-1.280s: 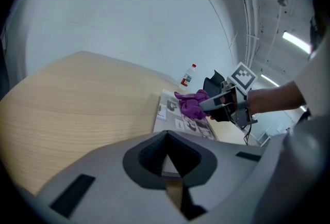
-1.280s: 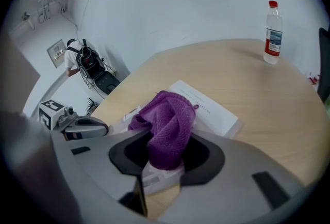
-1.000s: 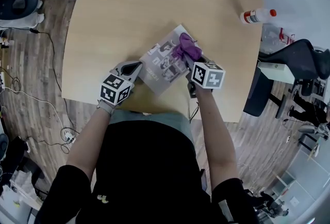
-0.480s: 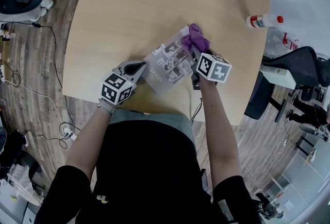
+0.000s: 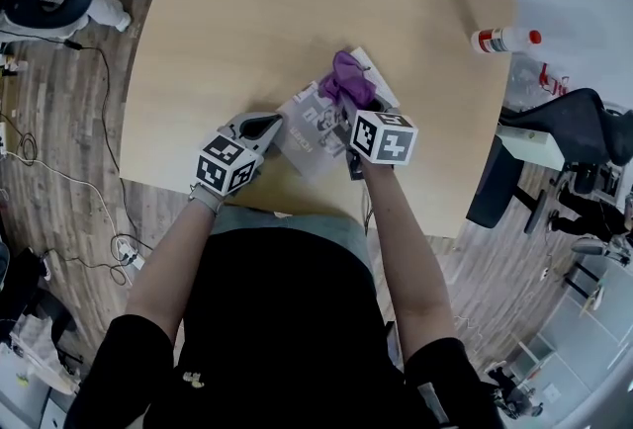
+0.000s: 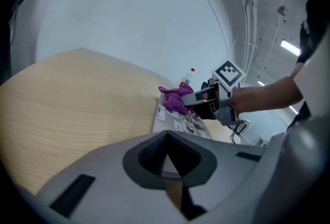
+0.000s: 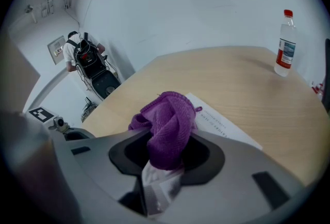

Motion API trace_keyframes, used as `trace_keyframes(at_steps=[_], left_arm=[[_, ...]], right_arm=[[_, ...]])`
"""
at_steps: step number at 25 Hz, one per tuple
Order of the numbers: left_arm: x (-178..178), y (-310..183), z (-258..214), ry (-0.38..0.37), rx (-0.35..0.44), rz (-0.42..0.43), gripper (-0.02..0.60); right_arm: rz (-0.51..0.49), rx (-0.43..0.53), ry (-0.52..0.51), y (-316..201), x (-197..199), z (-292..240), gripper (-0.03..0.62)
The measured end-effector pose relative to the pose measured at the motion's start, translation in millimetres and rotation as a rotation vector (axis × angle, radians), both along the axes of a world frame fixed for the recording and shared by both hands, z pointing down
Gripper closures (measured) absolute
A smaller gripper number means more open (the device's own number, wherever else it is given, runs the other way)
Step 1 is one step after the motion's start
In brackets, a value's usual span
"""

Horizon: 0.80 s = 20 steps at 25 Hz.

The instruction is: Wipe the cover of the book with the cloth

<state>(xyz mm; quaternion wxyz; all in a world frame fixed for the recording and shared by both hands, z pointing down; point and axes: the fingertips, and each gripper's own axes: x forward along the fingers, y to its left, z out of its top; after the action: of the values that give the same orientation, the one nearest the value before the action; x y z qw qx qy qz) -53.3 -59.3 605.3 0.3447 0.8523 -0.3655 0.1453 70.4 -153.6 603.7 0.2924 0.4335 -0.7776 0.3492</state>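
Note:
A book [image 5: 315,126] with a grey photo cover lies tilted near the front edge of the wooden table [image 5: 257,12]. My right gripper [image 5: 350,104] is shut on a bunched purple cloth [image 5: 344,79], which rests on the far part of the cover. The right gripper view shows the cloth [image 7: 166,124] filling the jaws, with the book's white edge [image 7: 221,126] behind it. My left gripper [image 5: 273,126] is shut, its tip at the book's left edge. In the left gripper view the book [image 6: 181,123], the cloth [image 6: 174,99] and the right gripper [image 6: 200,99] lie ahead of the left gripper [image 6: 167,169].
A clear bottle [image 5: 504,40] with a red cap and label lies near the table's far right edge; it also shows as the bottle [image 7: 284,45]. A dark chair [image 5: 569,121] stands to the right of the table. Cables run over the floor [image 5: 59,121] at the left.
My right gripper has swept the cloth out toward the book's far right corner, then back left across the cover. The left gripper and the book have stayed put.

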Motion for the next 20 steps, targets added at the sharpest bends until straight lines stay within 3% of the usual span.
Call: trace_keyframes(at_steps=[14, 20], left_arm=[[0, -3, 0, 0.058, -0.006, -0.011, 0.561], [-8, -7, -2, 0.189, -0.061, -0.101, 0.561]], right_arm=[[-0.140, -0.040, -0.012, 85, -48, 3, 0.436], [-0.190, -0.065, -0.007, 109, -58, 2, 0.436]])
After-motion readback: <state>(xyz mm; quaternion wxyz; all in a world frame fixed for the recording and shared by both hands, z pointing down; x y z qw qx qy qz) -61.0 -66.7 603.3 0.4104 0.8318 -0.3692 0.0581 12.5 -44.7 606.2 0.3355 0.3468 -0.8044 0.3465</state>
